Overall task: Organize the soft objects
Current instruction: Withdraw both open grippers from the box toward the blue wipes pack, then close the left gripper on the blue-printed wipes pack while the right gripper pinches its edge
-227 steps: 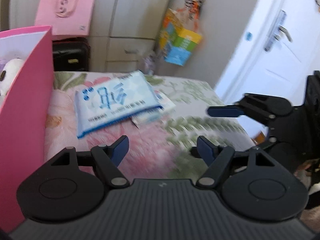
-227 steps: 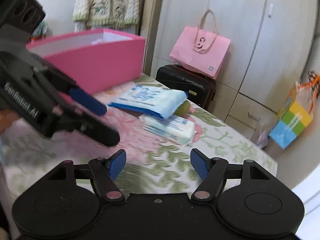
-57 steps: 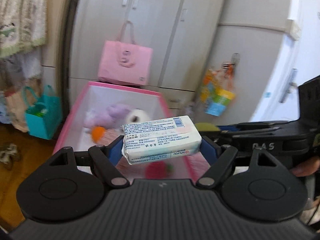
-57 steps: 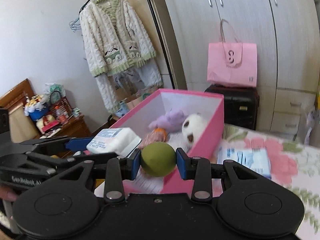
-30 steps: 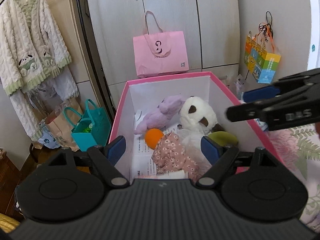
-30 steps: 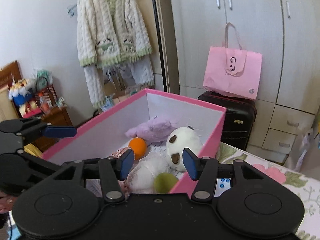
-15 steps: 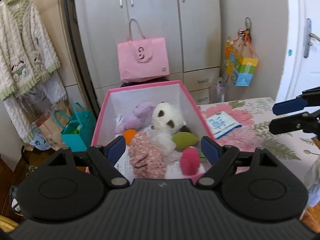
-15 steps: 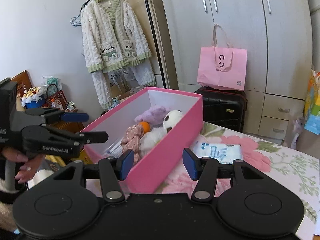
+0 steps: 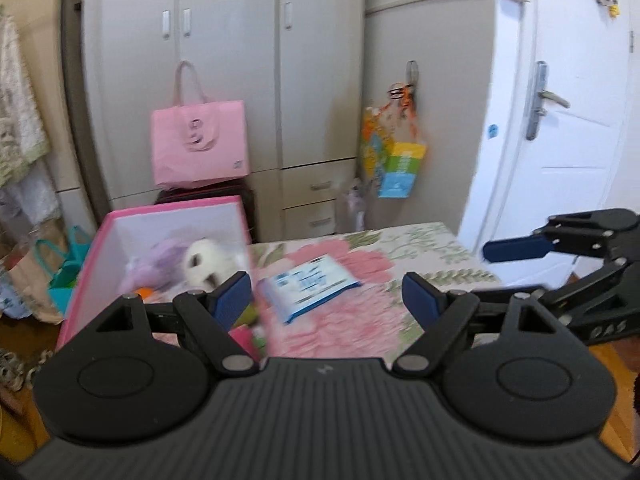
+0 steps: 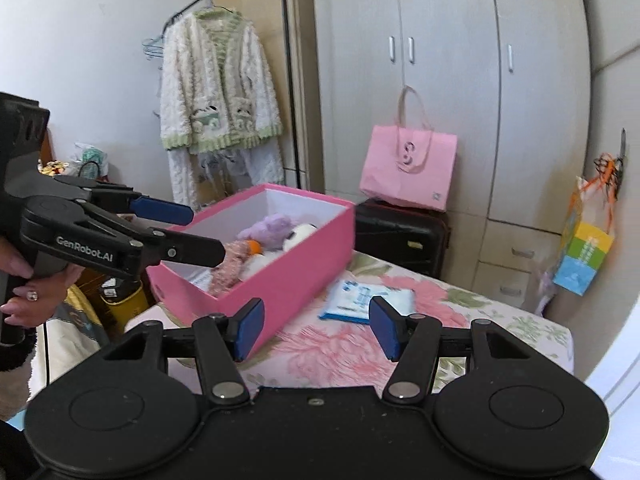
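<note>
On the bed [image 10: 460, 312], the pink box [image 10: 296, 268] already holds plush toys, while one blue-and-white tissue pack [image 9: 310, 282] lies flat just beside it, apart from both grippers. To do this well, I would approach the pack low across its short width, since soft wrapping buckles. The left gripper [image 9: 326, 294] stands wide open and empty; the right gripper [image 10: 316, 326] is opening, nothing between its jaws.

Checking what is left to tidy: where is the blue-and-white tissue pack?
The tissue pack lies flat on the floral bedspread, just right of the pink box in both views, outside it.
</note>
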A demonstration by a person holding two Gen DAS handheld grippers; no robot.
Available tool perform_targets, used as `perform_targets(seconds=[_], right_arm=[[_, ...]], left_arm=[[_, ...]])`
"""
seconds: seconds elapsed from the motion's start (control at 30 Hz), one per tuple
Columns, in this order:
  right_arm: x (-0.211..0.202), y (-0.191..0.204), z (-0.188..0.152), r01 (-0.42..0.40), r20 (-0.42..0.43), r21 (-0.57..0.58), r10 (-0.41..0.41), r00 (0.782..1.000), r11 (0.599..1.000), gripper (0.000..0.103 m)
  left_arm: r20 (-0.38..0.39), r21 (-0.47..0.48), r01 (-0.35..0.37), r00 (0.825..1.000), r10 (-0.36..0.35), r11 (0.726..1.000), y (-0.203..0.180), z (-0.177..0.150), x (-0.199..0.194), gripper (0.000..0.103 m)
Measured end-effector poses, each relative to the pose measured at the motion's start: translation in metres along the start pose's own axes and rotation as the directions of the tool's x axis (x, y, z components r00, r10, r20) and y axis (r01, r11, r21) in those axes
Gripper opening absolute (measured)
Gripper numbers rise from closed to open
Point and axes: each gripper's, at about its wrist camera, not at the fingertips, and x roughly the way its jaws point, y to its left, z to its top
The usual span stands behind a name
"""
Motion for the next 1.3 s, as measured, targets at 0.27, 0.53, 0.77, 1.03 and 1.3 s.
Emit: perform_targets(seconds=[0.27, 0.53, 0.77, 1.03, 1.3], right_arm=[[0.022, -0.026, 0.000, 0.003, -0.040, -0.106, -0.007, 0.999, 0.994, 0.066], [0.054, -0.067, -0.011, -0.006, -0.052, -0.142, -0.001, 0.999, 0.990, 0.066], [0.083, -0.086, -0.021, -0.031, -0.045, -0.183, 0.023, 0.999, 0.983, 0.066], [0.126, -0.110, -0.039, -0.072, -0.068, -0.197, 0.059, 0.996, 0.978, 0.066], [0.181, -0.114, -0.032, -0.137, -0.156, -0.255, 0.099, 0.983, 0.957, 0.066]], left_arm=[[0.038, -0.082, 0.017, 0.999, -0.014, 0.996, -0.023, 0.013, 0.052, 0.082], [0.000, -0.138, -0.135, 0.991, 0.136, 0.981, -0.039, 0.003, 0.119, 0.082], [-0.067, -0.169, -0.179, 0.983, 0.169, 0.969, -0.040, -0.006, 0.164, 0.082], [-0.132, -0.365, -0.282, 0.959, 0.251, 0.887, -0.021, -0.028, 0.207, 0.082], [-0.182, -0.326, -0.382, 0.923, 0.339, 0.865, -0.016, -0.030, 0.232, 0.082]])
